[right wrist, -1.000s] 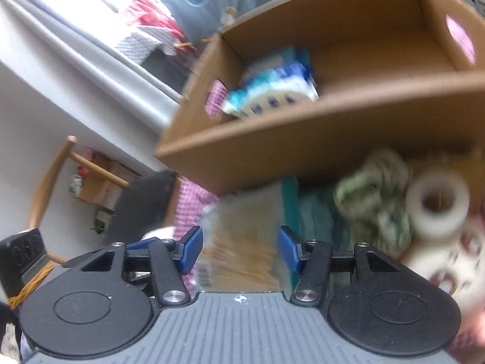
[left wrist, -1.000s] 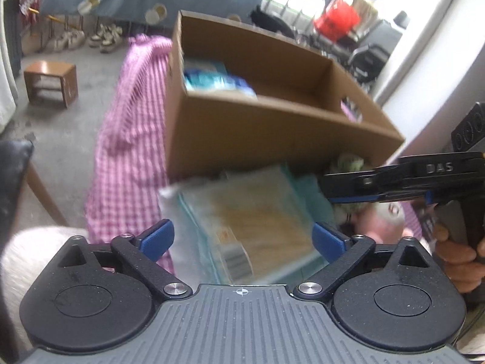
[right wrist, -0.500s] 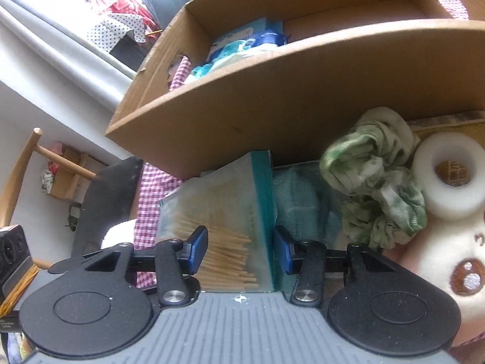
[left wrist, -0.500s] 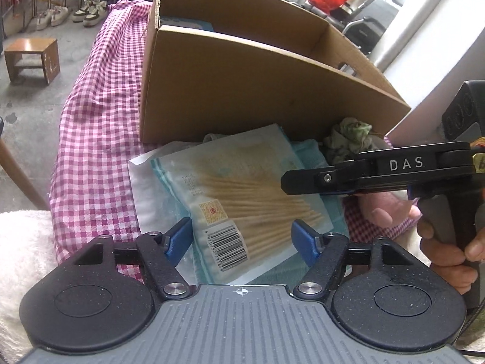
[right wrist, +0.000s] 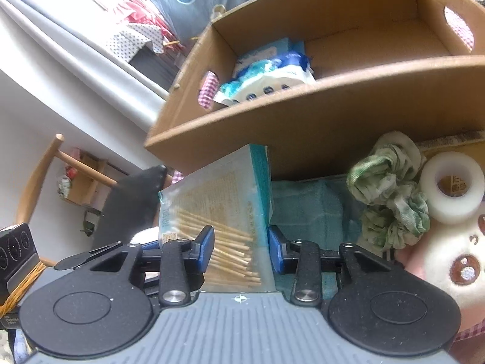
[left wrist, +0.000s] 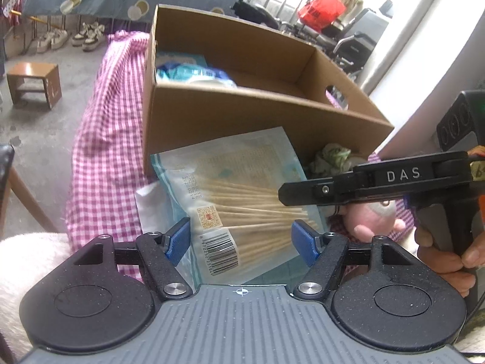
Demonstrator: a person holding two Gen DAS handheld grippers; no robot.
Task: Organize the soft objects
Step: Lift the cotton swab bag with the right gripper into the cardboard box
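A clear bag of wooden cotton swabs (left wrist: pixel 242 188) lies in front of the cardboard box (left wrist: pixel 257 115) on the checked cloth. My left gripper (left wrist: pixel 241 241) is shut across the bag's near end, a blue pad at each side edge. From the right, one black finger (left wrist: pixel 333 186) of my right gripper reaches over the bag. In the right wrist view the bag (right wrist: pixel 218 197) stands tilted between the jaws of my right gripper (right wrist: pixel 241 250). Those jaws are closing and the pads do not press on it. Tissue packs (right wrist: pixel 266 75) lie in the box (right wrist: pixel 333 112).
Beside the bag are a teal towel (right wrist: pixel 309 206), a green scrunchie (right wrist: pixel 391 194), a white tape roll (right wrist: pixel 451 188) and a pink-and-white plush toy (right wrist: pixel 454 261). A person's hand (left wrist: pixel 442 261) holds the right gripper's handle. A wooden stool (left wrist: pixel 33 82) stands on the floor, left.
The left jaws have narrowed onto the swab bag and stopped. The right jaws have kept narrowing around it. The bag lay flat before; one edge now stands up off the cloth.
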